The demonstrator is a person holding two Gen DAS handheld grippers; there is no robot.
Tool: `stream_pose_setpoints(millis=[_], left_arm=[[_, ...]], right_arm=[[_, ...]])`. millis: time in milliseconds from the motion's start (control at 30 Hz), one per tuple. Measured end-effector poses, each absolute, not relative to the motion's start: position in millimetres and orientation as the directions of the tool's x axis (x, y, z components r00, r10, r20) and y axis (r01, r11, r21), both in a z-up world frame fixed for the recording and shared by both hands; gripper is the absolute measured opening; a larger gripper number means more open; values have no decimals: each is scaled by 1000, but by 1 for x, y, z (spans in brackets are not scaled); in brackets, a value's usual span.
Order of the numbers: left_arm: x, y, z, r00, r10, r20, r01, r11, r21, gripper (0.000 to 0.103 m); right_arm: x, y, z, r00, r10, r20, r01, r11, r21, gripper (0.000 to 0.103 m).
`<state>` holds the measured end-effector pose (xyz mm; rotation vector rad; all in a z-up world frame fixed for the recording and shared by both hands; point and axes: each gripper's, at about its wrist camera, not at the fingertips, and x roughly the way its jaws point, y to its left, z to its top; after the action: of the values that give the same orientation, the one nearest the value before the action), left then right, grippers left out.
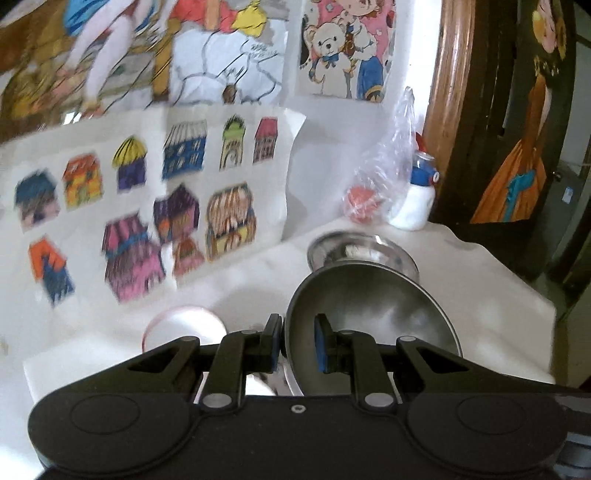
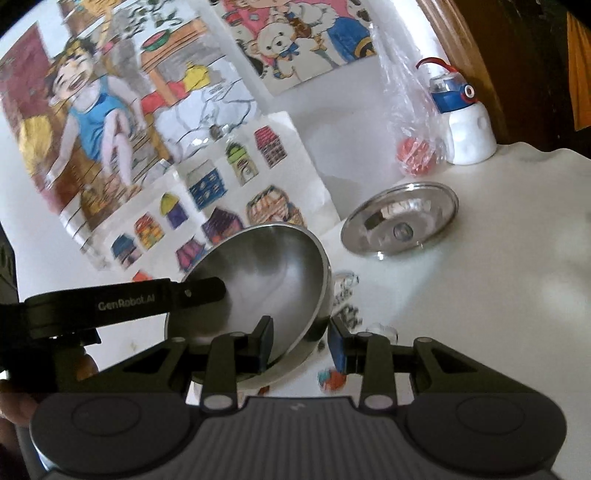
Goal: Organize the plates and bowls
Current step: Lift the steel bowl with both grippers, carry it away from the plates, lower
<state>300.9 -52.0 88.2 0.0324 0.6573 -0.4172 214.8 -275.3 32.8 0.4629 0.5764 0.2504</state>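
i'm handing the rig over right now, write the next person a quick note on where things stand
Left tool: shut on the rim of the steel bowl, held tilted above the table.
Right tool: open, its fingers either side of the same bowl's rim, not clamped.
Steel plate: flat on the table, further back near the white bottle.
Done: bowl lifted.
Left: set the bowl down, probably with the plate.

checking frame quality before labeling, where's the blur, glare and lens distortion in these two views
Left wrist view: motion blur smears the house drawings and the pink-rimmed bowl; the held steel bowl and left gripper stay sharper. Right wrist view: crisper overall, with bright reflections on the steel plate, soft sheen inside the steel bowl, and fisheye bending of the wooden frame and table edge.
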Motion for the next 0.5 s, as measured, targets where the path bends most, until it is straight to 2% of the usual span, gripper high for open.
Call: stream_pose_setpoints(millis=[133, 500], left_arm=[[274, -38, 83, 693, -360, -624, 361, 923, -132, 20], [208, -9, 60, 649, -269, -712, 305, 949, -80, 25]], right_arm=[[190, -267, 38, 786, 377, -489, -128, 874, 468, 38], [153, -242, 19, 607, 501, -617, -230, 854, 467, 40]])
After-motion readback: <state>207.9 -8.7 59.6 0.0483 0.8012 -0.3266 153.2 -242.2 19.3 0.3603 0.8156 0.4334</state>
